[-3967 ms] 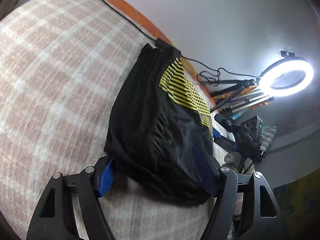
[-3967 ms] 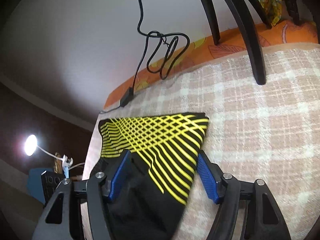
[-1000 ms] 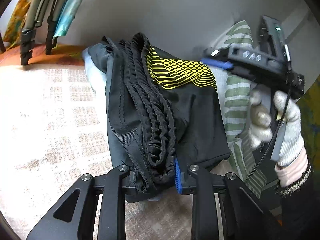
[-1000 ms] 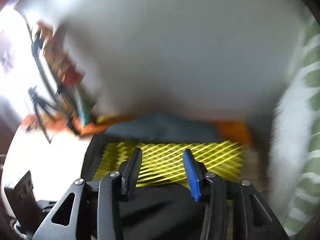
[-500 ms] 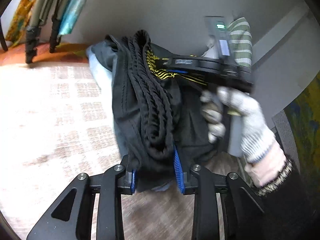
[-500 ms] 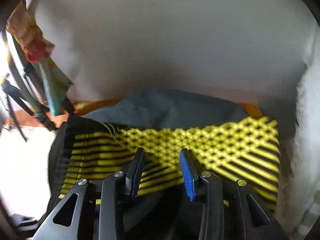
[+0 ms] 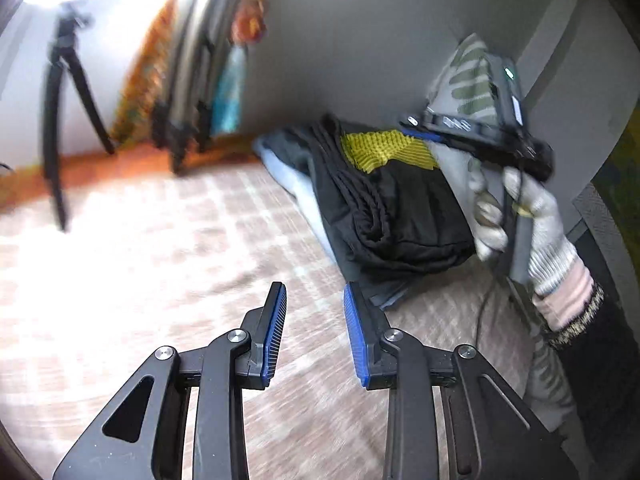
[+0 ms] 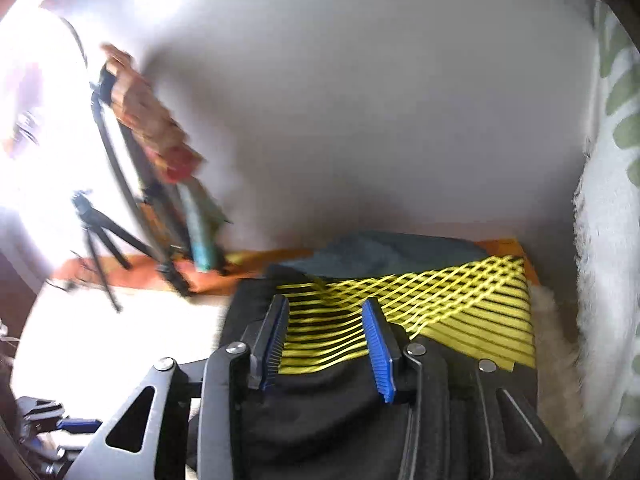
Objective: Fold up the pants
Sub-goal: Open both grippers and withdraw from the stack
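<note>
Folded black pants with a yellow lattice-print panel [image 7: 400,208] are seen lying as a thick bundle on the far right of the pink-and-cream checked blanket [image 7: 140,248], stacked on a grey-blue folded garment [image 7: 292,176] close to the grey wall [image 7: 360,40]. The left gripper [image 7: 314,308] is held just short of the bundle's near edge, blue-padded jaws spread apart with nothing between them, apart from the cloth. The right gripper [image 8: 326,334] is seen over the pants [image 8: 400,308], its blue pads parted with the yellow-striped fabric lying in the gap below; contact with the cloth cannot be told. In the left wrist view the right gripper [image 7: 424,136] is gripped by a white knit-gloved right hand [image 7: 516,216] at the far right side of the bundle. A green-and-white patterned pillow [image 7: 468,80] is propped to the right, behind the glove. A black tripod [image 7: 60,92] is stood at the far left against bright glare, with blurred black stands and orange patterned fabric [image 7: 148,68] beside it. Both views are motion-blurred.
</note>
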Available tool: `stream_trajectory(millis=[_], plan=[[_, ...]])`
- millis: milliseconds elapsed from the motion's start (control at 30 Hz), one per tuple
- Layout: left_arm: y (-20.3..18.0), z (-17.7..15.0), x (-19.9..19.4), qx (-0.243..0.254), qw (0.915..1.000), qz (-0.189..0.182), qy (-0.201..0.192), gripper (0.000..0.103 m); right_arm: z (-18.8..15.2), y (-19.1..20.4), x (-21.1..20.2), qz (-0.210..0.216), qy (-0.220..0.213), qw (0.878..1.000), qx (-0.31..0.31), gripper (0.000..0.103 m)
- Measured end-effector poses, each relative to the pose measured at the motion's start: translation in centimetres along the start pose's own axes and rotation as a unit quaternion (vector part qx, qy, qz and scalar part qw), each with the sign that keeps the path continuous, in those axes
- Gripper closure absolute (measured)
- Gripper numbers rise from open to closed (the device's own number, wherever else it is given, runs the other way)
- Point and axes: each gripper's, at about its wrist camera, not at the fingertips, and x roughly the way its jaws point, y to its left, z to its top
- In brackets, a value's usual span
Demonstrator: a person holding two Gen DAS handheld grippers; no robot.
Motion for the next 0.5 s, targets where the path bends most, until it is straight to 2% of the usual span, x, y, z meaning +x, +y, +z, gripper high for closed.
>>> stream_trajectory(millis=[67,100,133,167,333,433,500], plan=[[-0.2,0.2,-2.3,0.01,0.9997,0.014,-0.016,0.073,-0.6,0.8,-2.3,-0.003,-0.011,1.0,0.012,0.044],[-0.3,0.5,-3.2,0.012,0.9996,0.016,-0.021,0.068,-0.9,0.9,-3.1,-0.003,-0.012,1.0,0.016,0.043],[-0.5,0.7,-4.2,0.014,0.9994,0.019,-0.024,0.046,-1.3,1.5,-4.3,-0.006,-0.015,1.0,0.019,0.042],[-0.7,0.8,-5.2,0.016,0.9991,0.027,-0.029,0.029,-1.6,2.1,-5.2,-0.014,-0.016,1.0,0.022,0.039],[-2.6,0.3,-10.0,0.065,0.9943,0.053,-0.066,0.029,-3.8,5.4,-11.0,-0.048,-0.027,0.998,0.024,0.025],[-3.6,-0.4,-12.4,0.071,0.9935,0.046,-0.076,0.023,-5.6,7.7,-14.0,-0.08,-0.041,0.996,0.015,0.014],[-4.2,-1.1,-13.9,0.077,0.9921,0.048,-0.086,0.022,-6.9,9.1,-15.6,-0.085,-0.048,0.995,0.021,0.011]])
